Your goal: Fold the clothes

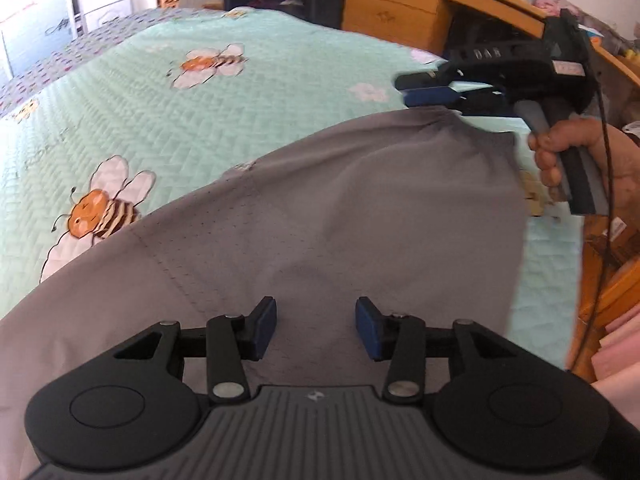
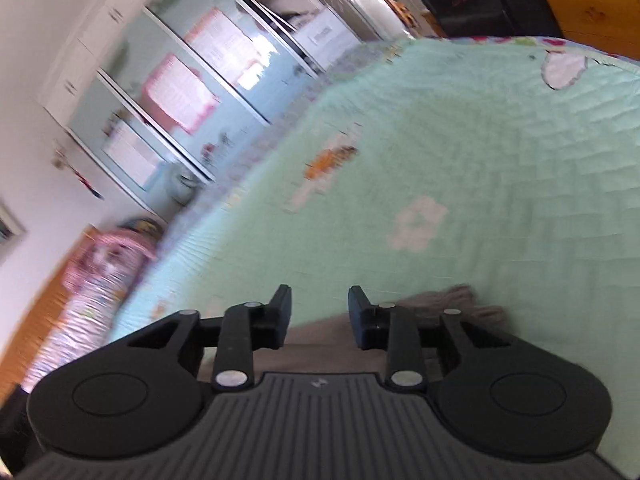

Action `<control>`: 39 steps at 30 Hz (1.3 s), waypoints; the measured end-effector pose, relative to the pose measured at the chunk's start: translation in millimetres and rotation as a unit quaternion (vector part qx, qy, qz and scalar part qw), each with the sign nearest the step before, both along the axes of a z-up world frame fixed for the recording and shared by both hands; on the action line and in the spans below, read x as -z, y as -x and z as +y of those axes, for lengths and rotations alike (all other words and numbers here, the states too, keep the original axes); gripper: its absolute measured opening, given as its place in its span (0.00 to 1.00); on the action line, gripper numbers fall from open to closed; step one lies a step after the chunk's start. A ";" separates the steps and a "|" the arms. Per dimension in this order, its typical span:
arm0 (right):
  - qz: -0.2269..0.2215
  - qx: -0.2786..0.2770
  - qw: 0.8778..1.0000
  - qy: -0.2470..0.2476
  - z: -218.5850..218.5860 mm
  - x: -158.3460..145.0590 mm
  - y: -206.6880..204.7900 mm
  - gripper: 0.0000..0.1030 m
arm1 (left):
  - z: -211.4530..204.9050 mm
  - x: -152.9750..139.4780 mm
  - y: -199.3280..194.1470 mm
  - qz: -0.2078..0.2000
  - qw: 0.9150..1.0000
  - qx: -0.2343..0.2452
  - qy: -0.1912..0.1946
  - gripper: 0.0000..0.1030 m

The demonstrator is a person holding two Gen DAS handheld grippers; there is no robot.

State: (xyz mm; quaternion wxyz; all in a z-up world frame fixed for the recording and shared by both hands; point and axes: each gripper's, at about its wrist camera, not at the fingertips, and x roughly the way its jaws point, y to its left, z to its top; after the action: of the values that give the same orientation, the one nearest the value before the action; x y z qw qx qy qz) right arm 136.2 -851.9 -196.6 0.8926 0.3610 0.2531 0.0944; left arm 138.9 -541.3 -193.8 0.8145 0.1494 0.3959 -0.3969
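One grey garment (image 1: 340, 216) lies spread on the near part of the bee quilt (image 1: 248, 120); my two grippers, left (image 1: 316, 328) and right (image 2: 320, 316), both gape empty; only the left view shows my hand (image 1: 576, 160).

Grey garment (image 1: 320, 216) spread on bee-print quilt (image 1: 160, 120) — left gripper (image 1: 316, 326) agape above it, right gripper (image 1: 432, 88) at its far corner.
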 end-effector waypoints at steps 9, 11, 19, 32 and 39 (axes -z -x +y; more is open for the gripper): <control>0.057 0.055 0.992 -0.101 -33.8 53.5 -26.0 0.00 | 8.8 13.5 21.8 0.031 0.999 0.009 0.037 0.51; 0.023 0.062 0.993 -0.097 -36.5 38.7 -15.1 0.15 | 10.7 16.5 26.6 0.038 0.998 0.010 0.046 0.51; -0.033 0.051 0.990 -0.128 -12.0 16.1 60.8 0.52 | 10.1 15.1 33.5 0.043 0.997 -0.032 0.062 0.52; -0.090 0.094 0.971 -0.199 -11.0 28.5 102.0 0.62 | 110.6 -9.8 49.3 0.055 0.978 -0.182 0.080 0.59; 0.053 0.121 0.990 -0.056 21.4 36.6 89.3 0.48 | 198.6 -28.0 82.6 0.058 0.942 -0.302 0.132 0.59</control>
State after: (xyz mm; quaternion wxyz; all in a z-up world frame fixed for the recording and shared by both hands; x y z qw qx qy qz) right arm 46.9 -830.5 -233.2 0.8612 0.4426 0.2491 -0.0192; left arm 56.3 -342.7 -165.9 0.8840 -0.1092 0.4131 -0.1895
